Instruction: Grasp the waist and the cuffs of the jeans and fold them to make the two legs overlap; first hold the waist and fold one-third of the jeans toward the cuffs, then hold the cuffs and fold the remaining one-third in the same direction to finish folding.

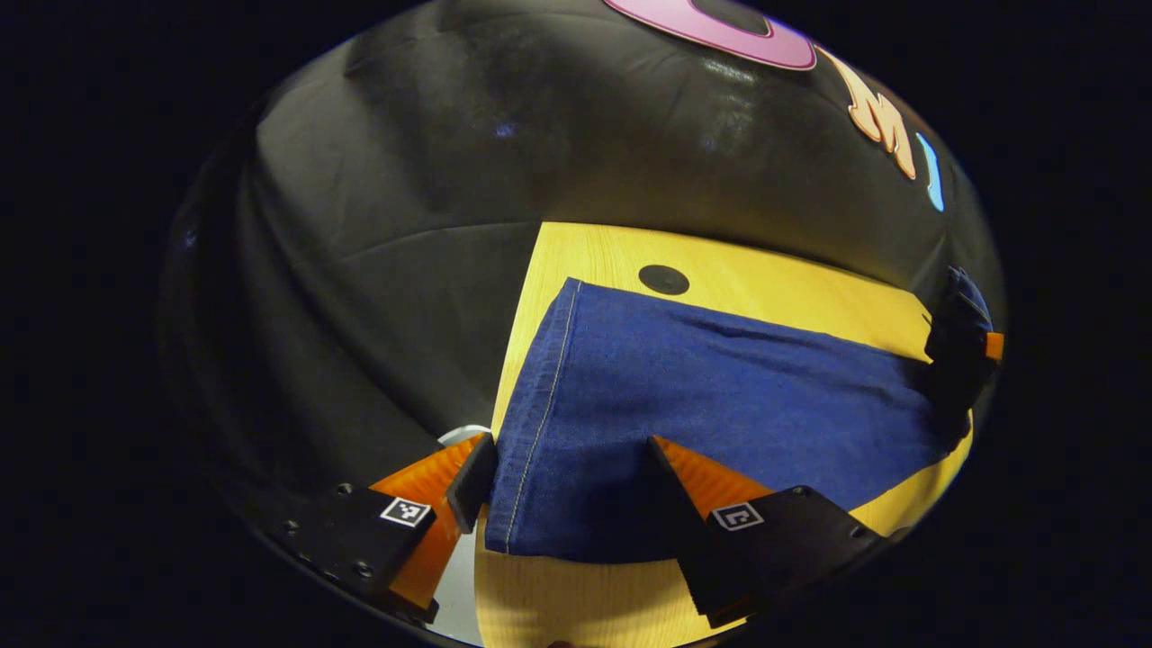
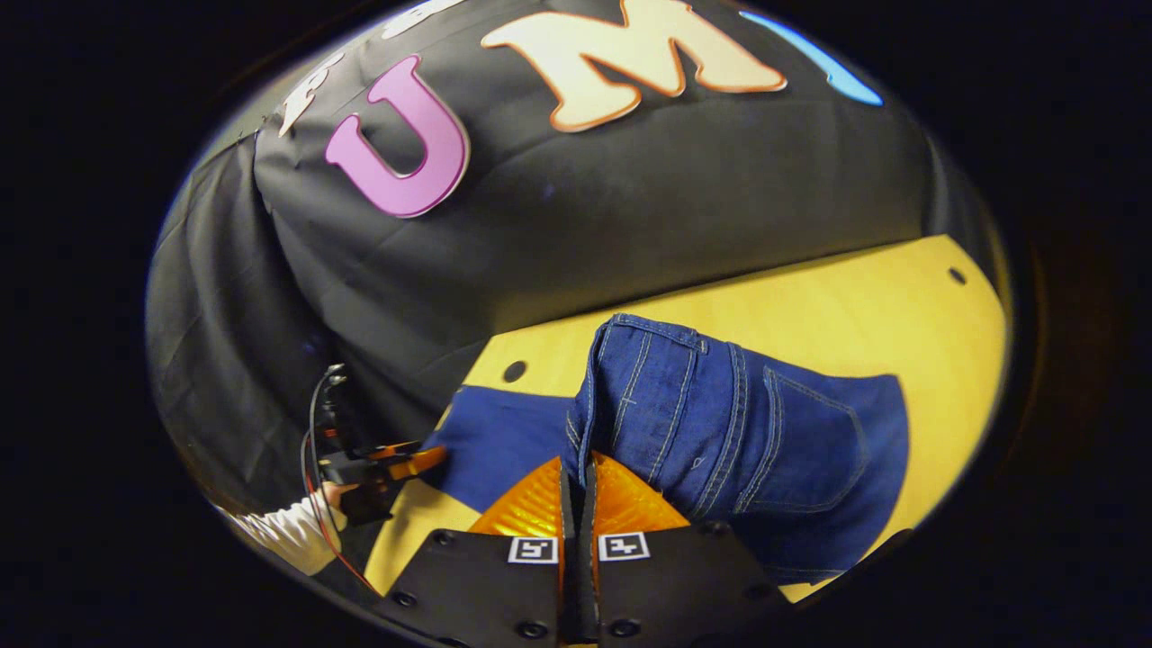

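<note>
Dark blue jeans (image 1: 720, 396) lie on the yellow wooden table (image 1: 612, 252). In the left gripper view the stitched cuff edge (image 1: 540, 405) is nearest me. My left gripper (image 1: 567, 450) is open, one orange finger on each side of the cuff's near corner. In the right gripper view the waist with its back pocket (image 2: 801, 441) is turned over onto the legs (image 2: 504, 432). My right gripper (image 2: 576, 472) is shut on the waistband's edge. The left gripper (image 2: 387, 463) shows at the cuff end, and the right gripper (image 1: 958, 351) shows at the far end of the jeans.
Black cloth walls stand close behind the table. The tabletop has round dark holes (image 1: 663, 279) (image 2: 957, 275). A bare stretch of table (image 2: 855, 297) lies beyond the waist. A white sleeve (image 2: 279, 531) and red cable trail behind the left gripper.
</note>
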Action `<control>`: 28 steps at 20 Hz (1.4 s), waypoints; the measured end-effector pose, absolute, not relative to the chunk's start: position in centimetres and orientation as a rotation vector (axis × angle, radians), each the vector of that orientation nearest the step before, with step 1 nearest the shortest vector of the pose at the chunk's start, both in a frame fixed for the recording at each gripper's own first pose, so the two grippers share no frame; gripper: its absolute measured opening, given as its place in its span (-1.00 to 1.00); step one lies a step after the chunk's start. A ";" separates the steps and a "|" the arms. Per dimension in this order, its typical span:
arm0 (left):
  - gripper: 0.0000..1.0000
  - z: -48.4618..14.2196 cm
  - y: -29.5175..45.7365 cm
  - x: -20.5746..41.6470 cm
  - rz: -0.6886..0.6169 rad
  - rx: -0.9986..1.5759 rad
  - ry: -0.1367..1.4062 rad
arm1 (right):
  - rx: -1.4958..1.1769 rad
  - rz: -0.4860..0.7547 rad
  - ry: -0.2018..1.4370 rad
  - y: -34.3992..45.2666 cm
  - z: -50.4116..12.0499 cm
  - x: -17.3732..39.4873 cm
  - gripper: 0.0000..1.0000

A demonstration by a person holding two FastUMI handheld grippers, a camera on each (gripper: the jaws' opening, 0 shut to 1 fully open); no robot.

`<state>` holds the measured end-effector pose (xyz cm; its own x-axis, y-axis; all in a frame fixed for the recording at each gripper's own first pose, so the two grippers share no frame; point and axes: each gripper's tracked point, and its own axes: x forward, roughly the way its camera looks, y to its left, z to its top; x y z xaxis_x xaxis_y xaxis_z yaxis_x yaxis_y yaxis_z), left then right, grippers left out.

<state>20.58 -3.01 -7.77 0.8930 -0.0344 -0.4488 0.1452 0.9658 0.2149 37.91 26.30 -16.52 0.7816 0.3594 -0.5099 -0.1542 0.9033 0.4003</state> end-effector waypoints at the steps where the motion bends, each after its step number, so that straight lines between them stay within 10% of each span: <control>1: 0.94 -8.0 -3.0 20.7 -0.092 0.247 0.458 | 0.349 0.293 0.645 27.6 -18.5 38.2 -0.96; 12: 0.89 -8.0 -3.1 20.8 -0.089 0.254 0.438 | 0.339 0.265 0.774 30.0 -27.1 39.4 -0.95; 20: -0.60 -8.5 -3.6 20.7 -0.081 0.187 0.393 | 0.427 0.274 0.791 27.8 -25.5 39.8 -0.58; 21: -0.75 -8.4 -3.5 20.7 -0.076 0.179 0.387 | 0.446 0.285 0.791 28.2 -25.1 40.0 -0.80; 26: -0.99 -8.1 -3.3 20.8 -0.061 0.226 0.393 | 0.528 0.385 0.733 31.2 -22.0 38.9 0.72; 28: -1.00 -7.5 -3.7 20.7 -0.063 0.215 0.387 | 0.488 0.388 0.672 30.6 -21.0 39.2 0.96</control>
<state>20.69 -3.66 -7.46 0.9244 -0.0197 -0.3808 0.1014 0.9754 0.1956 39.21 30.56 -21.01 0.7198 0.4884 -0.4933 -0.1828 0.8190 0.5440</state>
